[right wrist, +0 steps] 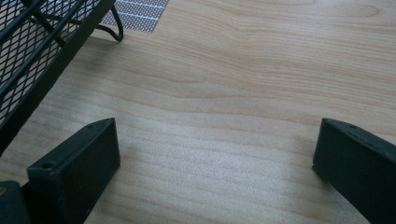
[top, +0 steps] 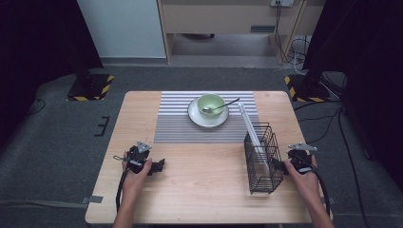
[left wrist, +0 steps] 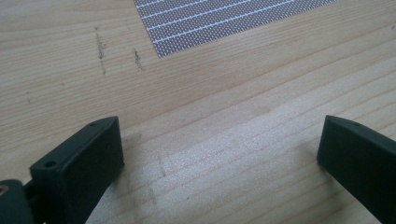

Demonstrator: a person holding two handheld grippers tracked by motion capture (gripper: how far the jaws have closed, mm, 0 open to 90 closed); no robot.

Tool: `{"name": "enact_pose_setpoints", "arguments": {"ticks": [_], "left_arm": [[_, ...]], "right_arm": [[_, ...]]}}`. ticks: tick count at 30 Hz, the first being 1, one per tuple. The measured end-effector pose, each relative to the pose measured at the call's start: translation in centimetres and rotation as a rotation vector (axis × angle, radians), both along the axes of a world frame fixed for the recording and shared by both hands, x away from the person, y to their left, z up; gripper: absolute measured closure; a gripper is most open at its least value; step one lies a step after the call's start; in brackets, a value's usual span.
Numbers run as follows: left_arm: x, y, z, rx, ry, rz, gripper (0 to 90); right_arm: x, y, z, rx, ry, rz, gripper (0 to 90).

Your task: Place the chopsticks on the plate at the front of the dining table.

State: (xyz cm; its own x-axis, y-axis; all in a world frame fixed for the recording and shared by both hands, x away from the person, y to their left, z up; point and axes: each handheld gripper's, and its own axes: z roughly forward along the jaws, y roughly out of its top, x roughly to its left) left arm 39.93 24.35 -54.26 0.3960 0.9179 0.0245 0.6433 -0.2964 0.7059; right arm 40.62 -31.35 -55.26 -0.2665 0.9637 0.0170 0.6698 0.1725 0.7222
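High view shows the left hand-held gripper [top: 159, 166] and the right hand-held gripper [top: 277, 166] low on the tabletop [top: 204, 185], both spread wide, empty. Right one is just beside the wire basket [top: 262, 159]; farther, the green bowl [top: 210, 104].

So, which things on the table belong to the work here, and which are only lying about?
Belong to the work:
- black wire basket, next to the open right gripper
- white stick leaning in the basket

Probably lying about:
- green bowl with spoon
- white plate
- striped mat
- open left gripper over bare table
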Motion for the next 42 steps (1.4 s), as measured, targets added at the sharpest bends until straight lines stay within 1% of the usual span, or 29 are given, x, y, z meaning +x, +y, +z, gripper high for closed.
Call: {"name": "enact_pose_setpoints", "arguments": {"ticks": [5, 8, 11, 12, 13, 14, 15, 16, 18, 19, 20, 22, 23, 24, 25, 26, 27, 28, 29, 30, 31, 32, 36, 37, 38, 39, 40, 41, 42], "left_arm": [[0.0, 0.0, 0.0, 0.0, 0.0, -0.002, 0.0], [0.0, 0.0, 0.0, -0.001, 0.0, -0.002, 0.0], [0.0, 0.0, 0.0, 0.0, 0.0, -0.003, 0.0], [0.0, 0.0, 0.0, 0.0, 0.0, -0.003, 0.0], [0.0, 0.0, 0.0, 0.0, 0.0, -0.003, 0.0], [0.0, 0.0, 0.0, 0.001, -0.002, -0.003, 0.0], [0.0, 0.0, 0.0, 0.001, -0.002, -0.003, 0.0], [0.0, 0.0, 0.0, 0.002, -0.002, -0.005, 0.0], [0.0, 0.0, 0.0, 0.002, -0.002, -0.005, 0.0], [0.0, 0.0, 0.0, 0.002, -0.002, -0.005, 0.0], [0.0, 0.0, 0.0, 0.002, -0.002, -0.006, 0.0], [-0.1, 0.0, 0.0, 0.003, -0.003, -0.006, 0.0], [-0.1, 0.0, 0.0, 0.003, -0.003, -0.006, 0.0], [-0.1, -0.1, 0.0, 0.003, -0.003, -0.007, 0.0], [-0.1, -0.1, 0.0, 0.003, -0.003, -0.007, 0.0], [-0.1, -0.1, 0.0, 0.003, -0.003, -0.008, 0.0], [-0.1, -0.1, 0.0, 0.003, -0.003, -0.009, 0.0], [-0.1, -0.1, 0.0, 0.003, -0.003, -0.009, 0.0], [-0.1, -0.1, 0.0, 0.003, -0.003, -0.01, 0.0], [-0.1, -0.1, 0.0, 0.003, -0.004, -0.011, 0.0], [-0.1, -0.1, 0.0, 0.003, -0.004, -0.011, 0.0], [-0.1, -0.1, 0.0, 0.003, -0.004, -0.012, 0.0], [-0.1, -0.1, 0.0, 0.003, -0.003, -0.012, 0.0], [-0.1, -0.1, 0.0, 0.003, -0.003, -0.012, 0.0], [-0.1, -0.1, 0.0, 0.003, -0.003, -0.013, 0.0], [-0.1, -0.1, 0.0, 0.003, -0.003, -0.013, 0.0], [-0.1, -0.1, 0.0, 0.003, -0.003, -0.014, 0.0], [-0.1, -0.1, 0.0, 0.003, -0.003, -0.014, 0.0], [-0.2, -0.1, 0.0, 0.004, -0.002, -0.015, 0.0]], "right_arm": [[0.0, 0.0, 0.0, -0.001, -0.003, -0.004, 1.9], [-0.1, -0.2, 0.1, 0.005, -0.009, -0.002, 5.4], [-0.1, -0.3, 0.3, 0.011, 0.001, 0.004, 5.9], [-0.2, -0.5, 0.7, 0.018, 0.003, 0.017, 7.0], [-0.2, -0.5, 0.7, 0.018, 0.003, 0.017, 7.0], [-0.3, -0.7, 1.2, 0.018, -0.002, 0.024, 7.9], [-0.3, -0.7, 1.2, 0.018, -0.002, 0.024, 7.9], [-0.4, -1.0, 2.2, 0.017, -0.009, 0.042, 9.6], [-0.4, -1.3, 3.0, 0.025, -0.012, 0.056, 11.7], [-0.4, -1.3, 3.0, 0.025, -0.012, 0.056, 11.7], [-0.4, -1.6, 4.1, 0.033, -0.017, 0.075, 14.3], [-0.4, -1.8, 4.9, 0.041, -0.022, 0.092, 16.6], [-0.4, -1.8, 4.9, 0.041, -0.022, 0.092, 16.6], [-0.3, -1.8, 5.3, 0.044, -0.021, 0.094, 17.9], [-0.2, -2.1, 6.4, 0.042, -0.026, 0.113, 21.2], [-0.2, -2.1, 6.4, 0.042, -0.026, 0.113, 21.2], [-0.1, -2.2, 7.4, 0.051, -0.033, 0.123, 25.2], [-0.1, -2.2, 7.4, 0.051, -0.033, 0.123, 25.2], [0.0, -2.3, 8.6, 0.053, -0.04, 0.143, 28.5], [0.0, -2.2, 9.0, 0.052, -0.044, 0.15, 29.7], [0.0, -2.2, 9.0, 0.052, -0.044, 0.15, 29.7], [0.1, -2.2, 10.3, 0.053, -0.055, 0.167, 32.6], [0.2, -1.9, 12.2, 0.057, -0.073, 0.204, 37.5], [0.2, -1.9, 12.2, 0.057, -0.073, 0.204, 37.5], [0.3, -1.6, 13.1, 0.055, -0.079, 0.217, 40.1], [0.3, -1.6, 13.1, 0.055, -0.079, 0.217, 40.1], [0.5, -1.4, 13.9, 0.057, -0.081, 0.23, 42.4], [0.5, -1.4, 13.9, 0.057, -0.081, 0.23, 42.4], [0.7, -1.3, 14.5, 0.061, -0.085, 0.238, 44.6]]}}
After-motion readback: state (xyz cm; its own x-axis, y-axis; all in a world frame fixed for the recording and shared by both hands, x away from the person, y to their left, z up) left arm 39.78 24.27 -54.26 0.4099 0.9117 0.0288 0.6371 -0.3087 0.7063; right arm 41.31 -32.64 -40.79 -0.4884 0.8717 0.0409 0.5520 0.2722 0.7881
